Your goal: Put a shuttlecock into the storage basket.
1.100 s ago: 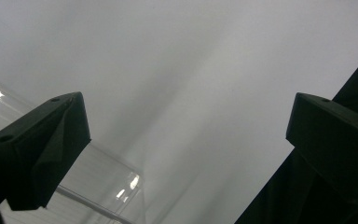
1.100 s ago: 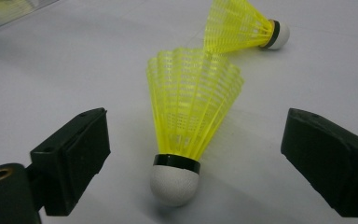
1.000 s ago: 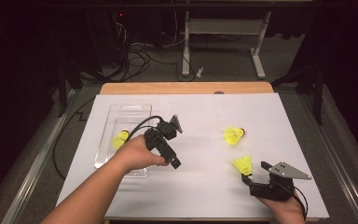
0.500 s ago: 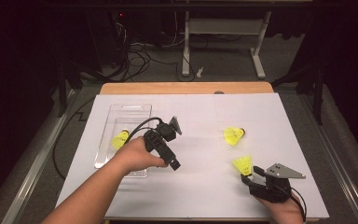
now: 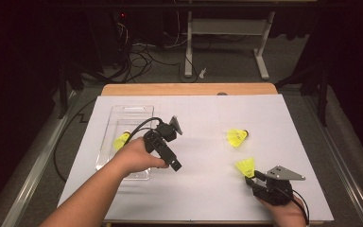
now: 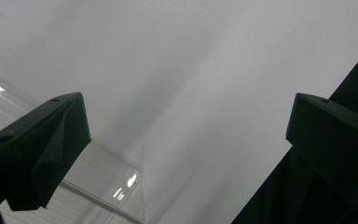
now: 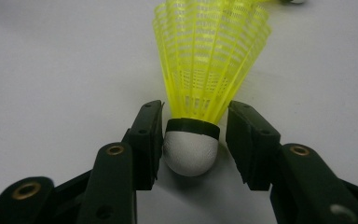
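Lower right of the high view, our right gripper (image 5: 251, 178) has just been closing around a ribbed yellow shuttlecock (image 5: 246, 166); white cork between the pads, gap remaining. Left gripper (image 6: 186, 140) gapes, empty.

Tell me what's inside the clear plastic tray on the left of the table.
The clear tray holds one yellow shuttlecock, lying near its left wall. The person's left hand and the left gripper cover the tray's near right part, so whatever lies there is hidden.
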